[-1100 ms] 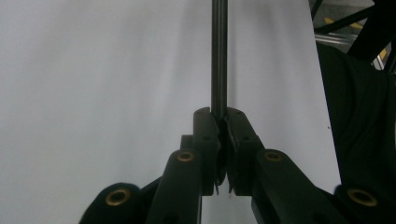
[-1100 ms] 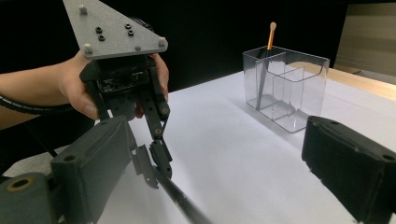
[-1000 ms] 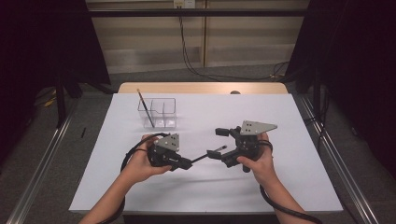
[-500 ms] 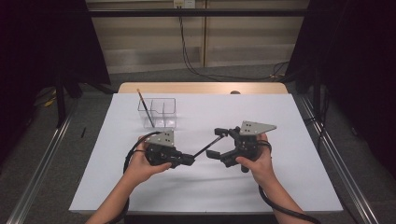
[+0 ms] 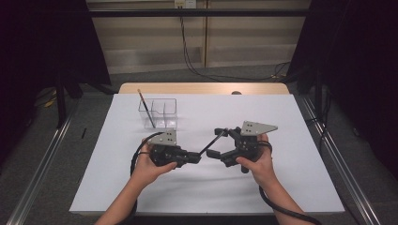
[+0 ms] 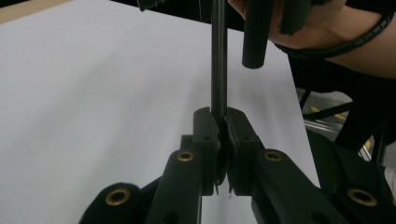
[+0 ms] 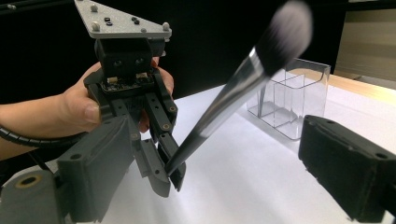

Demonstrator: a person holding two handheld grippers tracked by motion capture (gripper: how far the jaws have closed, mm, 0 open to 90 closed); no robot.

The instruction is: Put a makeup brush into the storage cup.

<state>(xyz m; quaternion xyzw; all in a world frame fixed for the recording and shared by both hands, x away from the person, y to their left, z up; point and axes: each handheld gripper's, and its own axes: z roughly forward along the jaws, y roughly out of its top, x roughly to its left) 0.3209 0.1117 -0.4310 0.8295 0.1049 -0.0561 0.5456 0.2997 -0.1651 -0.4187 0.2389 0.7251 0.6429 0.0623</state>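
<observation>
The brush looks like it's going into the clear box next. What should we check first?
1. Left tool shut tight on the brush handle: ok.
2. Right tool open, jaws either side of the brush and not pressing it: ok.
3. Clear box standing upright on the white table: ok.
4. Room in the box: ok; one thin brush leans in its left compartment, others look free.
5. Bristles clean and undamaged: cannot tell, blurred.

On the table (image 5: pixel 281 187), the box (image 5: pixel 159 112) stands at ten o'clock (a stick (image 5: pixel 146 108) leaning in it); the brush (image 5: pixel 212 142) sits centre, between both grippers.
</observation>
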